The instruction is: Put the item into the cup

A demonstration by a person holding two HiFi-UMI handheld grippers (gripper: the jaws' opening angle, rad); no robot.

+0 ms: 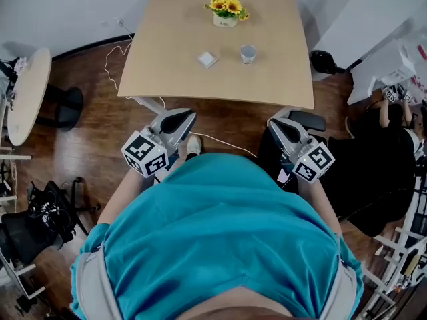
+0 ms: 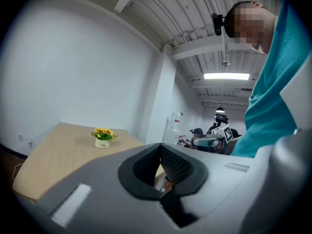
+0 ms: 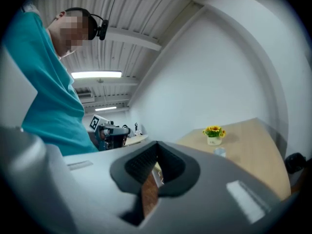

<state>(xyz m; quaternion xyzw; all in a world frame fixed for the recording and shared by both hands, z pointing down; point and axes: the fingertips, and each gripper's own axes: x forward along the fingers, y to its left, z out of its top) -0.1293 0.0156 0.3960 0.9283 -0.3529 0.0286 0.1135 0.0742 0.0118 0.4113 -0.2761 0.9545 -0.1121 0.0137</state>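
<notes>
A small white square item lies on the light wooden table, a short way left of a small grey cup. The cup also shows in the right gripper view, standing upright. Both grippers are held close to my body, over the floor in front of the table's near edge. My left gripper is shut with nothing between its pads. The right gripper has its pads meeting at the tips and is also empty. Neither gripper is near the item or the cup.
A pot of yellow flowers stands at the table's far edge. A round side table and a black bag are at the left. Cables run over the wooden floor. Another person sits at the right.
</notes>
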